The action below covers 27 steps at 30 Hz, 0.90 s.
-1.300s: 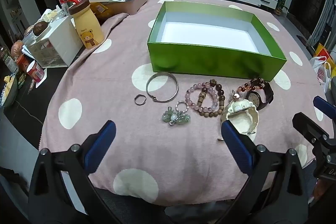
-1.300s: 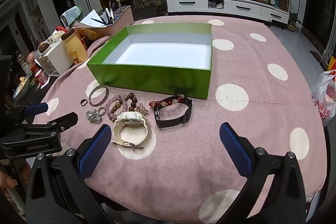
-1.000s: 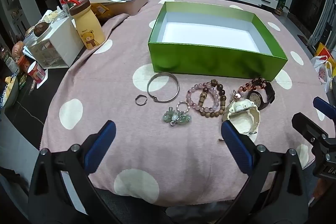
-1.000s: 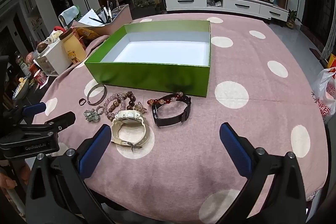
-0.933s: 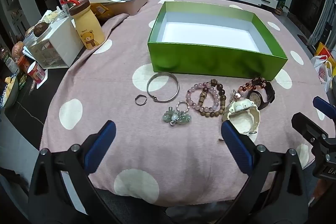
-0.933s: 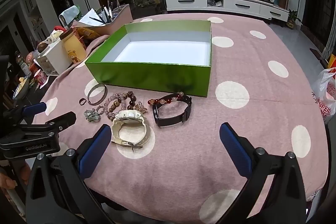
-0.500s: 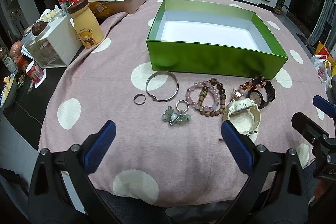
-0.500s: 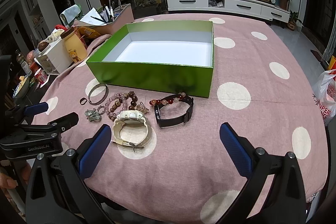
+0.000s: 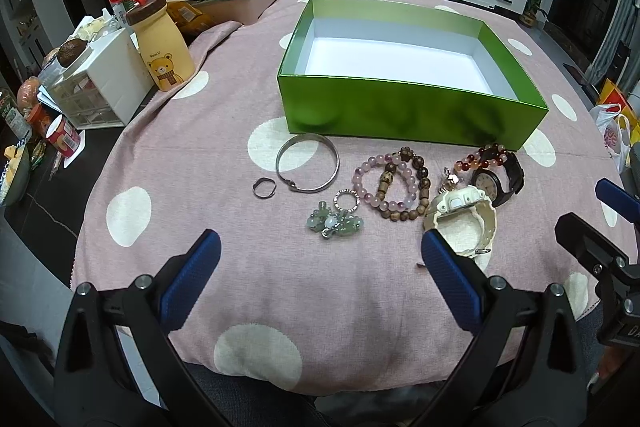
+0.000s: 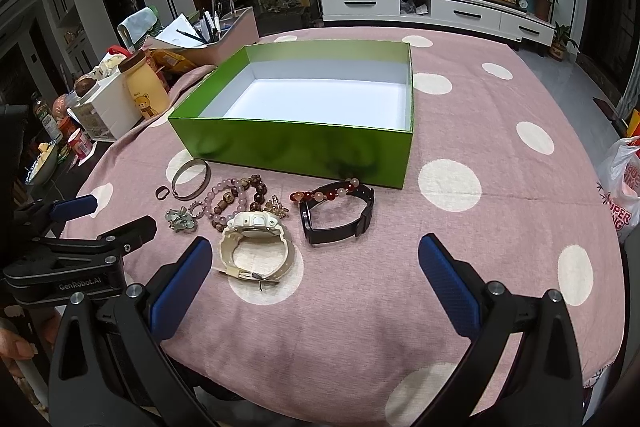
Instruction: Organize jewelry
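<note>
Centrally on a round worktop [image 9: 168, 163] draped in a pink woven cloth with large cream dots, a shallow rectangular box [image 9: 404, 115] is seen, glossy metallic green outside and plain white inside, with nothing in it. Just in front of its near wall the jewelry is laid in a loose row on the cloth. At the left end a small dark ring [image 9: 263, 187] lies beside a smooth silver bangle [image 9: 307, 162]. Next, a cluster of pale green stone charms on a metal ring [image 9: 335, 220] is seen, then two round-beaded bracelets, one lilac and one brown wood [image 9: 390, 183], overlapping. To the right a chunky cream plastic watch [image 10: 256, 241] rests on its side, and beyond it a black strap watch [image 10: 338, 215] lies touching a strand of red and amber beads [image 10: 324, 193]. The left claw [image 9: 320, 271] is held low over the near edge of the worktop, its blue textured pads spread wide with nothing between them. The right claw [image 10: 316, 273] is likewise spread wide and holds nothing, near the two watches.
</note>
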Tool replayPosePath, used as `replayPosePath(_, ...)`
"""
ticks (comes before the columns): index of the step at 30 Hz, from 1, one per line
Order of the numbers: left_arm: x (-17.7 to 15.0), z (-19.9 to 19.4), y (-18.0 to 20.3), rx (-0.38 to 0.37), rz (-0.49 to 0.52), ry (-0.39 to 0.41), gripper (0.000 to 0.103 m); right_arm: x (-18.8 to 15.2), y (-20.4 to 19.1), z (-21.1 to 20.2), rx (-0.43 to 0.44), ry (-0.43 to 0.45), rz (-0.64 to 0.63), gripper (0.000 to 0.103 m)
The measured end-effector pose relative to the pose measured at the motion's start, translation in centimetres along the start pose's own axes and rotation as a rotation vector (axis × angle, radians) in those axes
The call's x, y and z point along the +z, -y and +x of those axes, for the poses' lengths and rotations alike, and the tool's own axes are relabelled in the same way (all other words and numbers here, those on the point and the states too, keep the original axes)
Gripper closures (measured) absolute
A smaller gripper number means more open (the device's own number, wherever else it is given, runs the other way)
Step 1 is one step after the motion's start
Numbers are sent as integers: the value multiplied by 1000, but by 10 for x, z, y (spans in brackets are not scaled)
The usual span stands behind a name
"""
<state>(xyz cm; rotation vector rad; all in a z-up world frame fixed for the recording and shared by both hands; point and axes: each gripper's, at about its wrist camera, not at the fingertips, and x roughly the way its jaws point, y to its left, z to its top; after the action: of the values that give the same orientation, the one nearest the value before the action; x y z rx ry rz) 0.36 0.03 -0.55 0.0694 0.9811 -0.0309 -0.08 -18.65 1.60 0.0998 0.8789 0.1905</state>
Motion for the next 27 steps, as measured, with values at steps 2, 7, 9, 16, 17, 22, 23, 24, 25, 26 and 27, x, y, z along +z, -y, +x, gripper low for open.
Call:
replayPosePath(2, 0, 0, 1, 0, 0, 1, 2, 0, -1, -1, 1, 2, -1, 1)
replayPosePath(7, -1, 2, 3, -1, 1, -1, 2, 0, 0, -1, 1, 2, -1, 1)
replayPosePath(9, 0, 0, 0, 0, 1, 0, 2, 0, 0, -1, 2, 2, -1, 1)
replayPosePath(16, -1, 1, 2, -1, 2, 0, 2, 1, -1, -3, 4, 3, 0, 1)
replayPosePath(17, -1, 1, 1, -1, 1, 0, 2, 1, -1, -2, 4, 3, -1, 1)
replayPosePath(22, -1, 1, 2, -2, 2, -1, 2, 1, -1, -3, 5, 3, -1, 1)
replayPosePath(23, -2, 2, 2, -2, 3, -1, 2, 1, -1, -2, 3, 3, -1, 1)
replayPosePath(24, -3, 2, 3, -3, 3, -1, 2, 0, 0, -2, 4, 3, 0, 1)
replayPosePath(25, -3, 2, 3, -3, 3, -1, 2, 1, -1, -3, 5, 3, 1, 1)
replayPosePath(26, -3, 2, 3, -3, 2, 0, 2, 1, -1, -2, 5, 3, 0, 1)
replayPosePath(27, -3, 2, 3, -2, 2, 0, 2, 0, -1, -2, 3, 3, -1, 1)
